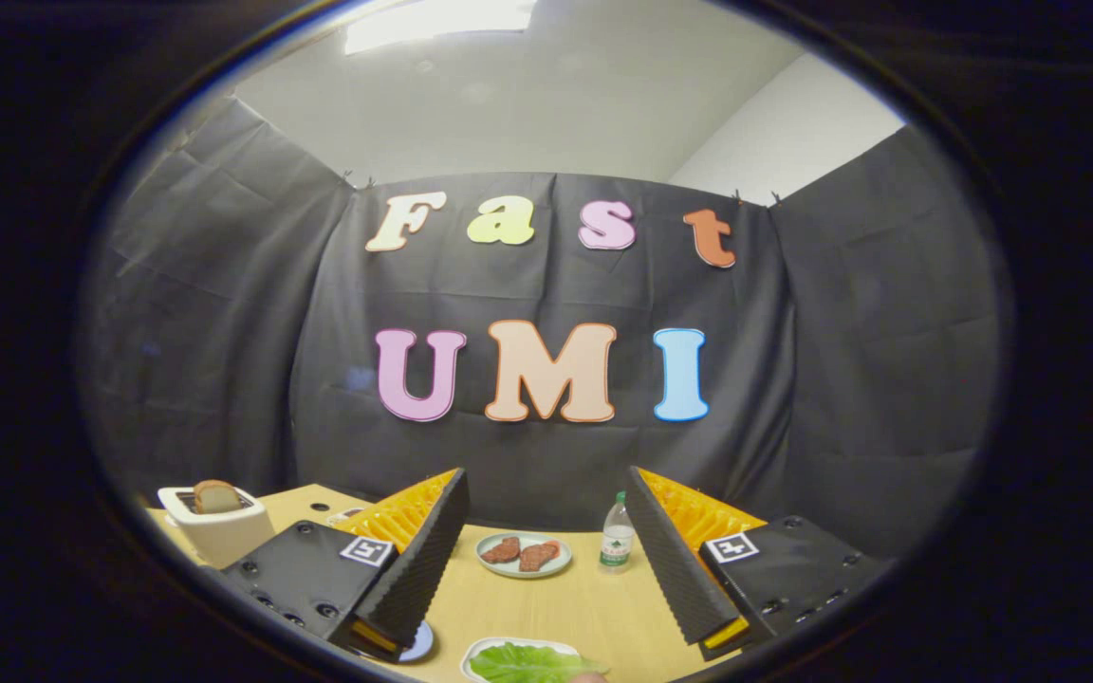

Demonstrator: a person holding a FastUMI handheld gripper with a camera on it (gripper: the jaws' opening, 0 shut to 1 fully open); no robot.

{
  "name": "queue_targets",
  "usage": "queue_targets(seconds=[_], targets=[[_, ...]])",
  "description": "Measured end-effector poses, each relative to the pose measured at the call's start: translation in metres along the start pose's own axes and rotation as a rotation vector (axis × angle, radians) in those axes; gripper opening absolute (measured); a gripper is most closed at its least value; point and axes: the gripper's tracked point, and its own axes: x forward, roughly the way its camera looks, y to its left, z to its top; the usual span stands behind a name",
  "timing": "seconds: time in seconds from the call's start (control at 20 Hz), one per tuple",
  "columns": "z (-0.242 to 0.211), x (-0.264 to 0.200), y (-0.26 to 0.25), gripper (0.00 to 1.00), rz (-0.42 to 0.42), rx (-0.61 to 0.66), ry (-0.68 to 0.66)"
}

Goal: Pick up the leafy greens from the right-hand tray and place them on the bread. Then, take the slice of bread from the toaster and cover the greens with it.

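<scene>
The gripper is spread wide and holds nothing, raised above the desk. The leafy greens lie on a white plate low between the fingers, close under the gripper. A slice of bread stands up out of the white toaster, off beyond the left finger.

Likely slips: a limp leaf may fold, tear or slide out of a loose pinch, and a steep descent could knock the plate's rim. A water bottle and a plate of meat stand further ahead; a wide swing might tip the bottle. Bare desk lies open between the two plates for moving.
</scene>
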Motion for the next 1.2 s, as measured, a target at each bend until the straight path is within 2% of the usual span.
queue_targets(seconds=[0.25, 0.45, 0.9, 1.2], targets=[[-0.002, 0.002, -0.003, 1.0, 0.028, 0.018, -0.006], [-0.02, 0.007, -0.007, 1.0, 0.073, 0.028, 0.039], [-0.088, 0.028, 0.007, 1.0, 0.368, -0.141, 0.23], [-0.145, 0.031, 0.01, 1.0, 0.533, -0.176, 0.361]])
